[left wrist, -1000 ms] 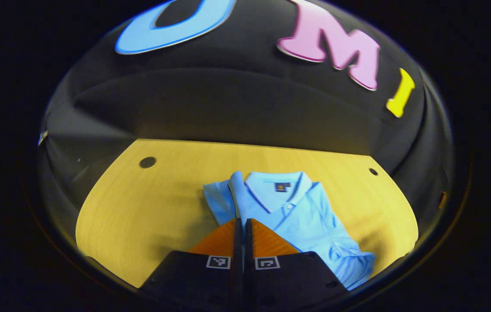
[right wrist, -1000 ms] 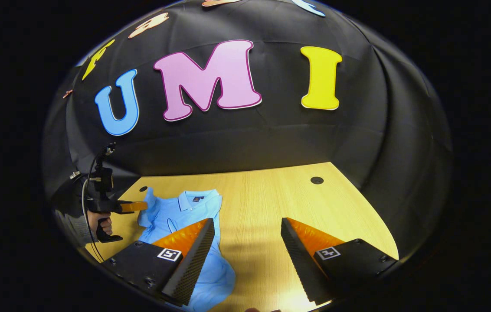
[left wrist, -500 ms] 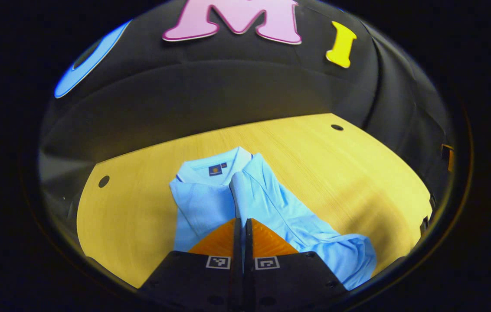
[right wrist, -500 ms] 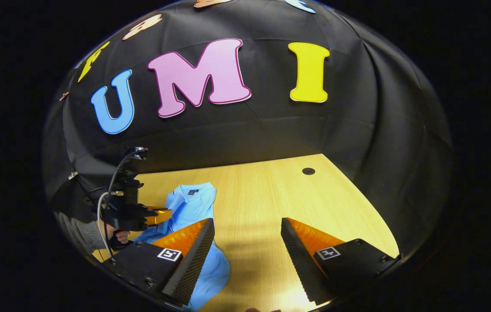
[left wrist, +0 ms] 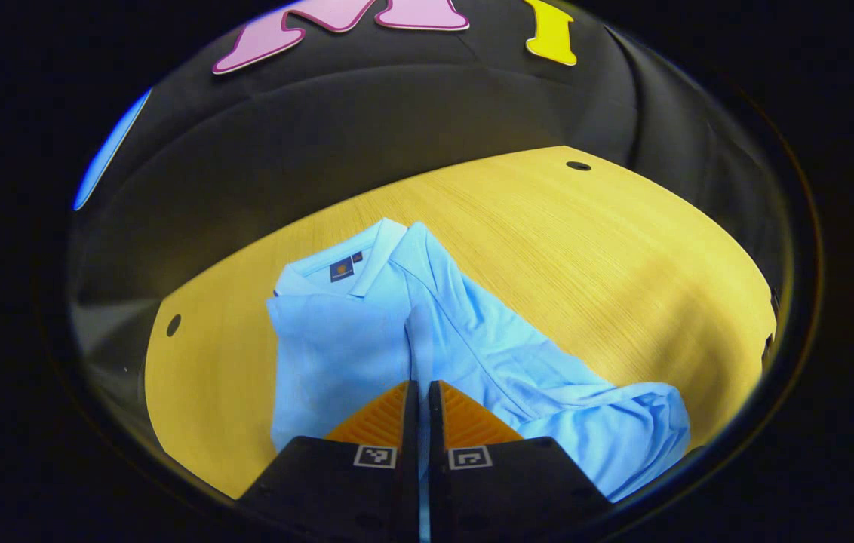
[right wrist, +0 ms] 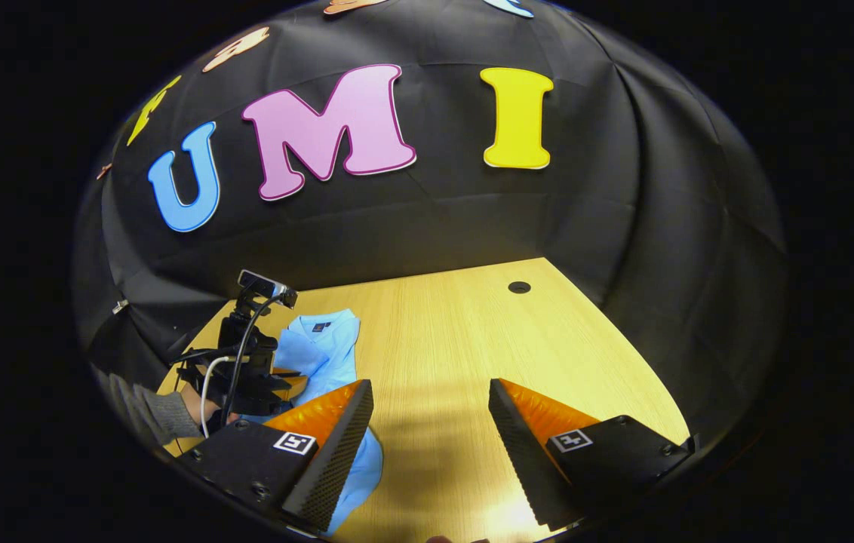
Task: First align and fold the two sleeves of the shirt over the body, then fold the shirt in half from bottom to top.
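Our left gripper is clamped on the polo shirt's sleeve, held over the body on the surface; our right gripper gapes empty, to the shirt's right.

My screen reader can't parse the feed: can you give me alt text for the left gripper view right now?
The left tongs are shut on a fold of the light blue shirt, which lies collar-up on the wooden table. The gathered cloth trails off to the right in a rumpled heap.
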Demonstrator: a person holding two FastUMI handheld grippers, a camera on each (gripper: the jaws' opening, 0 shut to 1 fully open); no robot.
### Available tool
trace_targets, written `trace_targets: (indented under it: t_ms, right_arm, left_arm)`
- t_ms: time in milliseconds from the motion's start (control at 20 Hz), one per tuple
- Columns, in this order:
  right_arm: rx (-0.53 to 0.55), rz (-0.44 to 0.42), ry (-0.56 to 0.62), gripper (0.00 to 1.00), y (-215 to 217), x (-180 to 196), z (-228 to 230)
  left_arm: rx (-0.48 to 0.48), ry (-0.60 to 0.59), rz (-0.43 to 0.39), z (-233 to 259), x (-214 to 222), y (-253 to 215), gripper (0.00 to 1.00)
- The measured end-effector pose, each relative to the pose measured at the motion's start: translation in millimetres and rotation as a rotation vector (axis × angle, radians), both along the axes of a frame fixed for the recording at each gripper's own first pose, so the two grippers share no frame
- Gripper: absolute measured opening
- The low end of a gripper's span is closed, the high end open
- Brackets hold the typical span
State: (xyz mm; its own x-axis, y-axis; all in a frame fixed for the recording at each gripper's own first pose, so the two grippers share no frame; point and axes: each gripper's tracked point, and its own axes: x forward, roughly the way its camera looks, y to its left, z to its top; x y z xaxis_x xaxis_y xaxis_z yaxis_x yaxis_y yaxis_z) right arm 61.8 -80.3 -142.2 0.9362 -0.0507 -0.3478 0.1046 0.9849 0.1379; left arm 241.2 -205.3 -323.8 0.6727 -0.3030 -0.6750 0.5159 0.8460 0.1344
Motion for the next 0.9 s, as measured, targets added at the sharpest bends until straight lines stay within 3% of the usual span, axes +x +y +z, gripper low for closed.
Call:
trace_targets:
  t_ms: [250, 300, 350, 400, 600, 700, 900]
  right_arm:
    - [0.006, -0.001, 0.01, 0.96, 3.4, -4.3, -6.3]
    - [0.008, 0.001, 0.013, 0.96, 5.1, -4.6, -7.4]
    - [0.009, 0.004, 0.014, 0.96, 7.0, -5.2, -7.5]
    - [0.009, 0.007, 0.016, 0.96, 8.9, -6.9, -8.9]
    - [0.011, 0.023, 0.027, 0.96, 20.6, -13.3, -14.2]
    - [0.015, 0.036, 0.041, 0.97, 30.2, -18.2, -18.7]
    - [0.014, 0.078, 0.111, 0.98, 53.5, -44.1, -40.9]
  left_arm:
    - [-0.029, 0.018, -0.02, -1.2, -3.4, -5.8, 0.39]
    - [-0.027, 0.018, -0.019, -1.5, -3.9, -5.7, 0.48]
    - [-0.024, 0.016, -0.015, 0.1, -4.1, -4.1, 0.51]
    - [-0.024, 0.011, -0.008, 0.6, -3.6, -2.5, 0.63]
    - [-0.059, -0.006, 0.008, 12.4, -9.8, 6.2, 0.83]
    - [-0.089, -0.026, 0.007, 27.7, -21.7, 14.9, 0.88]
    - [-0.158, -0.089, 0.04, 68.4, -64.7, 56.2, 0.88]
